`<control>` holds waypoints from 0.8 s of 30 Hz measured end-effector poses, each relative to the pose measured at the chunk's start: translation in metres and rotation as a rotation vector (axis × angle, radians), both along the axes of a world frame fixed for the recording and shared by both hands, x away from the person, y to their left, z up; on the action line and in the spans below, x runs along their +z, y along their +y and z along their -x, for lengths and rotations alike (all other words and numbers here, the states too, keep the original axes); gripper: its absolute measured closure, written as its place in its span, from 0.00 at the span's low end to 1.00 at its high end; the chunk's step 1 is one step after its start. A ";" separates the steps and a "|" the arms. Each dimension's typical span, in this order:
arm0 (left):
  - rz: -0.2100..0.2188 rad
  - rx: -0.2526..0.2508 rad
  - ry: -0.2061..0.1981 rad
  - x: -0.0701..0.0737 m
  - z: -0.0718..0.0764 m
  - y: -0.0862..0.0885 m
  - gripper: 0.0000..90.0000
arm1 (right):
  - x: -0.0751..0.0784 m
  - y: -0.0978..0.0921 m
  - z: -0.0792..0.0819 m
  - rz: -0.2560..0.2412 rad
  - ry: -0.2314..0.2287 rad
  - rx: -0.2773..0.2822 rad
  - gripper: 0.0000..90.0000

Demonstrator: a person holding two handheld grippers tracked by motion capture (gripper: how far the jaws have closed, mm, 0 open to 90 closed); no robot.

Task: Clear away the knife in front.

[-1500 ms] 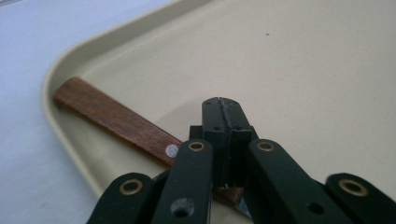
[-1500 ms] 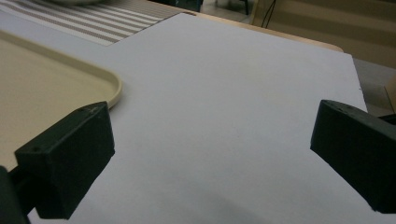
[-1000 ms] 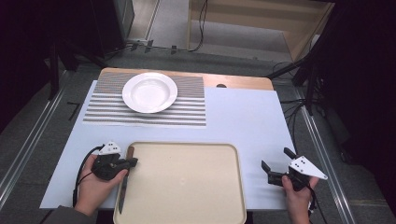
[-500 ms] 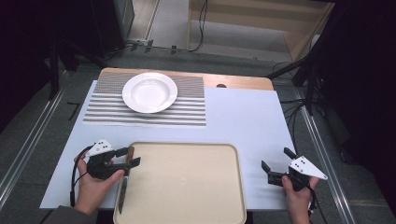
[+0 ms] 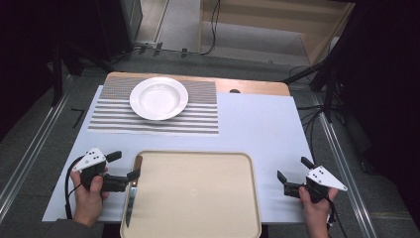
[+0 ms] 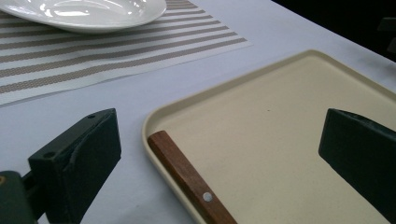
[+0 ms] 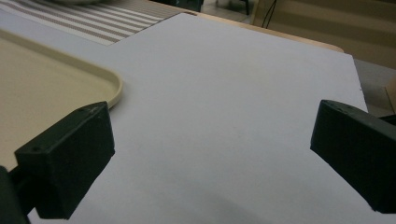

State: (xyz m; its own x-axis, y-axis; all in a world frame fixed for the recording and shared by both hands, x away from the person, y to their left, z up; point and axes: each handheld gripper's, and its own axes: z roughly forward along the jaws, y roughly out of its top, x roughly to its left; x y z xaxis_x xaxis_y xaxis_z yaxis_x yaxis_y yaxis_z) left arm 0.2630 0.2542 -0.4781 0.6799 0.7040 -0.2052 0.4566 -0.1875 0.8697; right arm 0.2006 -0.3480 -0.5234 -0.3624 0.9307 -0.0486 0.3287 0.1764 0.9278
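The desk (image 5: 257, 129), covered by a smooth pale sheet, carries everything. Nearest the person lies a cream tray (image 5: 198, 198), rectangular with rounded corners and a low raised rim, matte in finish. Beyond it is a striped woven placemat (image 5: 198, 114), and on that a glossy round white plate (image 5: 158, 97).

Along the tray's left edge lies a knife (image 5: 132, 191): a brown wooden handle with a pale rivet, and a slim metal blade that points toward the person. The left tool (image 5: 124, 166) is held low by the left hand (image 5: 89, 196), which comes in from the bottom edge; its jaws are spread wide and straddle the knife's handle without touching it. Half a second ago this tool sat slightly farther along the blade, and its jaws were narrower.

The right tool (image 5: 292, 174), gripped by the right hand (image 5: 314, 208), hovers over bare desk right of the tray, jaws spread and empty, unchanged in place.
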 end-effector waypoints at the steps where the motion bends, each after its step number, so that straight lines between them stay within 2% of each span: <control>1: 0.000 0.006 -0.005 0.000 0.000 0.002 0.00 | 0.000 0.000 0.000 0.000 0.000 0.000 0.00; 16: 0.007 0.066 -0.051 0.001 0.005 0.039 0.00 | 0.000 0.000 0.000 0.000 0.000 0.000 0.00; 24: 0.008 0.106 -0.059 -0.001 0.009 0.060 0.00 | 0.000 0.000 0.000 0.000 0.000 0.000 0.00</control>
